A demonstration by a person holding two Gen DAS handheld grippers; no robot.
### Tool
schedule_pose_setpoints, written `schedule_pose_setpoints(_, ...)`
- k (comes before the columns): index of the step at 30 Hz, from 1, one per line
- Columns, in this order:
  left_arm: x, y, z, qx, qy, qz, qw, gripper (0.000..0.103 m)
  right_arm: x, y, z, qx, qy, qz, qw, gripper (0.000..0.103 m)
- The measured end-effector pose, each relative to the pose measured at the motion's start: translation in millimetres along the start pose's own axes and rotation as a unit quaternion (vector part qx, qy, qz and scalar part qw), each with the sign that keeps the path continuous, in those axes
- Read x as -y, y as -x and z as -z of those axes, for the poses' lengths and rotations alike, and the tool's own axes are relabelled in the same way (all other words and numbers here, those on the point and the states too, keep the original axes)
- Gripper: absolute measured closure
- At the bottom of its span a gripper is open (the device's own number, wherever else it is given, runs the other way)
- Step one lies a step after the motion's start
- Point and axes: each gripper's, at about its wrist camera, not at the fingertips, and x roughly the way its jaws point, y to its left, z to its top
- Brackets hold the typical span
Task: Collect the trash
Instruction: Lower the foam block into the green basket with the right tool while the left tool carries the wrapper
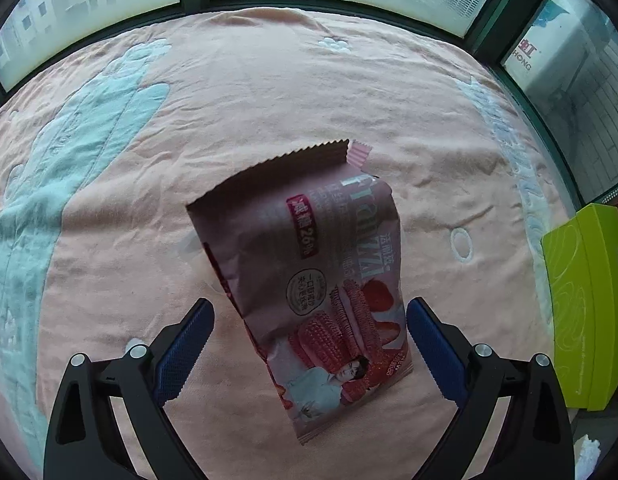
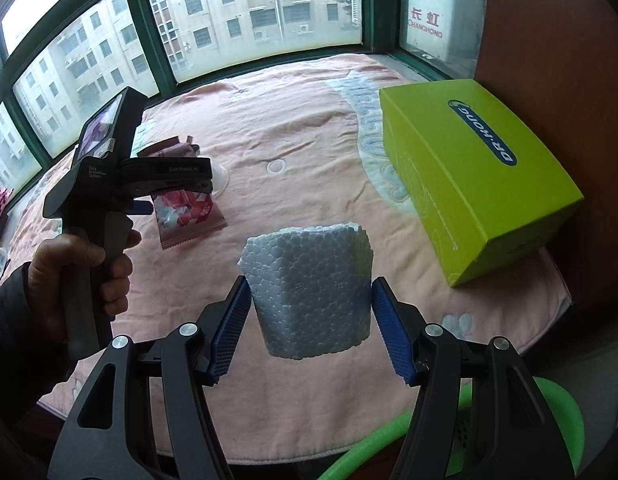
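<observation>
**Foam in one claw, wrapper under the other**

The pink quilted surface (image 1: 109, 240) fills both views, running up to the green-framed window (image 2: 157, 40) along the top of each frame. At the right of the right wrist view sits a lime-green box (image 2: 469, 176), closed, near the surface's right edge. At the bottom right of that view curves a green rim (image 2: 557, 420), likely the bin, though I cannot see enough to be sure.

My right claw (image 2: 309, 320) is clenched on a white foam block (image 2: 309, 288): both blue pads press its sides and it hangs clear above the surface, centre frame. My left claw (image 1: 309, 344) stands released and wide, pointing steeply down over the pink snack wrapper (image 1: 309, 272), which lies in the middle of the left wrist view; its lower end sits between my fingers, untouched.

To take the wrapper well, I judge I should go lower, straddle its narrow width, and close on the crumpled middle so that thin film bunches instead of slipping.

My left hand (image 2: 89, 264) grips its handle at the left of the right wrist view, dark sleeve (image 2: 13, 320) below.
</observation>
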Motion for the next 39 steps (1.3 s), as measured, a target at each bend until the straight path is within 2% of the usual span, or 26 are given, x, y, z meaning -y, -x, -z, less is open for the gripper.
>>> schedule_pose_setpoints(8, -1, -7, 1, -0.006, 0.018, -0.024, 0.9996, 0.010, 6, 3, 5, -0.001, -0.008, 0.001, 1.000, 0.041)
schedule_pose_setpoints(9, -1, -7, 1, -0.005, 0.020, -0.023, 0.9995, 0.012, 6, 4, 5, -0.001, -0.008, 0.001, 1.000, 0.041)
schedule_pose_setpoints(10, -2, -7, 2, -0.004, 0.022, -0.018, 0.9996, 0.021, 8, 5, 7, -0.001, -0.010, 0.003, 1.000, 0.041)
schedule_pose_setpoints(12, -3, -4, 4, -0.005, 0.027, -0.007, 0.9996, 0.029, 9, 7, 10, -0.002, -0.014, 0.003, 1.000, 0.041)
schedule_pose_setpoints(15, -6, 3, 9, -0.001, 0.027, 0.015, 0.9995, 0.047, 11, 10, 14, 0.000, -0.019, 0.005, 1.000, 0.041)
schedule_pose_setpoints(17, -8, 9, 12, -0.001, 0.024, 0.023, 0.9995, 0.050, 12, 14, 19, 0.002, -0.025, 0.005, 1.000, 0.041)
schedule_pose_setpoints(18, -9, 11, 14, 0.001, 0.022, 0.028, 0.9994, 0.055, 12, 18, 23, 0.003, -0.028, 0.006, 1.000, 0.041)
schedule_pose_setpoints(19, -11, 15, 17, 0.002, 0.018, 0.034, 0.9993, 0.068, 13, 19, 25, 0.004, -0.030, 0.007, 1.000, 0.041)
schedule_pose_setpoints(26, -27, 50, 39, 0.006, -0.005, 0.083, 0.9965, 0.077, 18, 43, 48, 0.016, -0.059, 0.013, 0.998, 0.041)
schedule_pose_setpoints(29, -29, 70, 48, 0.018, -0.030, 0.100, 0.9944, 0.079, 20, 55, 61, 0.022, -0.074, 0.019, 0.997, 0.041)
schedule_pose_setpoints(31, -29, 83, 55, 0.024, -0.047, 0.113, 0.9922, 0.084, 23, 63, 71, 0.025, -0.085, 0.024, 0.996, 0.041)
schedule_pose_setpoints(39, -26, 119, 78, 0.038, -0.086, 0.146, 0.9848, 0.094, 34, 85, 106, 0.028, -0.126, 0.043, 0.991, 0.041)
